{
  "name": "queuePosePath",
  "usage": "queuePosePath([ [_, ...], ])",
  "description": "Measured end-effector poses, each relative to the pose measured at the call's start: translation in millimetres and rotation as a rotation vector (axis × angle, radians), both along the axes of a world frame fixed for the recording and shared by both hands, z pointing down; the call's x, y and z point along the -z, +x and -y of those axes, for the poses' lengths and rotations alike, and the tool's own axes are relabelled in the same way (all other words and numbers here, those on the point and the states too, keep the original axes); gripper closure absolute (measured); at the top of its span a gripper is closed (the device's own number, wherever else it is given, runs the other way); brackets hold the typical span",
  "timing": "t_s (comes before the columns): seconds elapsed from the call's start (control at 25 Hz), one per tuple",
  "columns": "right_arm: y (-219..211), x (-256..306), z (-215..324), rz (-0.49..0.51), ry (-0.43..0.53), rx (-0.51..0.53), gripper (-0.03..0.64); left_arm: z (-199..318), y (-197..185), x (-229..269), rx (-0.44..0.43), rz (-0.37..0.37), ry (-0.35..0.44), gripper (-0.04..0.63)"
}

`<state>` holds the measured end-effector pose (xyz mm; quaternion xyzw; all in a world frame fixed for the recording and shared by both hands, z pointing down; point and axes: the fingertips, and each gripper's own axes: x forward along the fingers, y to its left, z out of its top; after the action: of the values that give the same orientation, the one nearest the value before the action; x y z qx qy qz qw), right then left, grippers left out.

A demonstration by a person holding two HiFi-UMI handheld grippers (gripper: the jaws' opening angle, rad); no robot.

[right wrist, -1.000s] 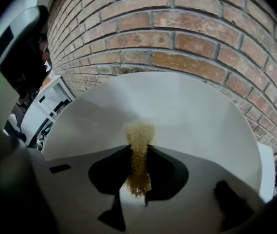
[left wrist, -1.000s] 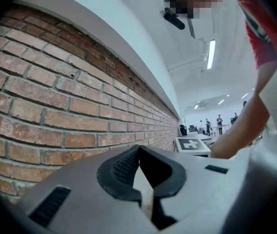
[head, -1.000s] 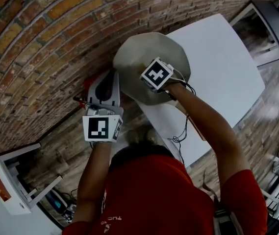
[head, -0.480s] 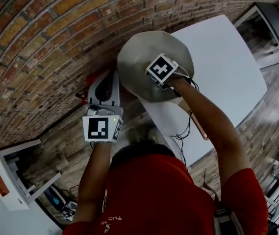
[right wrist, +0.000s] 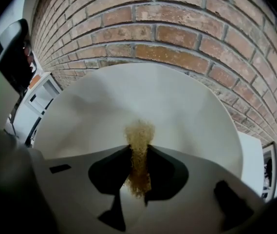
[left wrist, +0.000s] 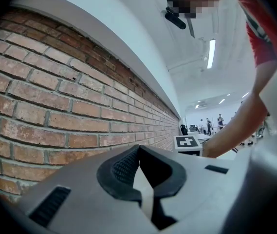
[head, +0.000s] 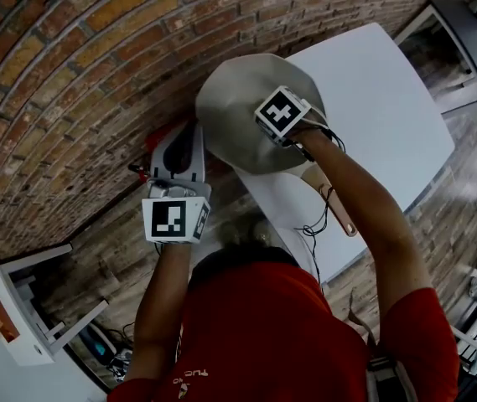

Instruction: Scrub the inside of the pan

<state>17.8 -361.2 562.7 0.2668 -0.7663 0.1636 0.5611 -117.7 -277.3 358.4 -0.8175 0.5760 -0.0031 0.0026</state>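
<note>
A round pale-grey pan [head: 236,111] sits on the corner of a white table [head: 381,115] by the brick wall; its wooden handle [head: 332,201] points back under my right forearm. My right gripper [right wrist: 139,152] reaches into the pan and is shut on a golden-brown scrubber [right wrist: 139,136], whose tip touches the pan's inner surface [right wrist: 143,101]. In the head view only that gripper's marker cube [head: 282,114] shows above the pan. My left gripper [head: 179,153] hovers left of the pan, off the table, jaws closed together [left wrist: 137,156] with nothing seen between them.
The brick wall [head: 79,65] runs close behind the pan. A red object [head: 156,135] lies under the left gripper. A white shelf unit [head: 20,316] stands at the lower left. A black cable [head: 312,233] hangs from the right arm.
My right gripper has slid a little to the right and farther across the pan with the scrubber. The pan handle shows more. The left gripper has stayed put.
</note>
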Motion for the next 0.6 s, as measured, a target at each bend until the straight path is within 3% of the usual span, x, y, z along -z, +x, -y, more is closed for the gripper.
queuePosePath([
  [0.28, -43, 6, -52, 0.048, -0.082, 0.159, 0.529, 3, 11, 3, -0.027, -0.007, 0.008, 0.581],
  [0.6, -47, -8, -66, -0.003, -0.112, 0.245, 0.529, 1, 15, 2, -0.038, -0.011, 0.004, 0.581],
])
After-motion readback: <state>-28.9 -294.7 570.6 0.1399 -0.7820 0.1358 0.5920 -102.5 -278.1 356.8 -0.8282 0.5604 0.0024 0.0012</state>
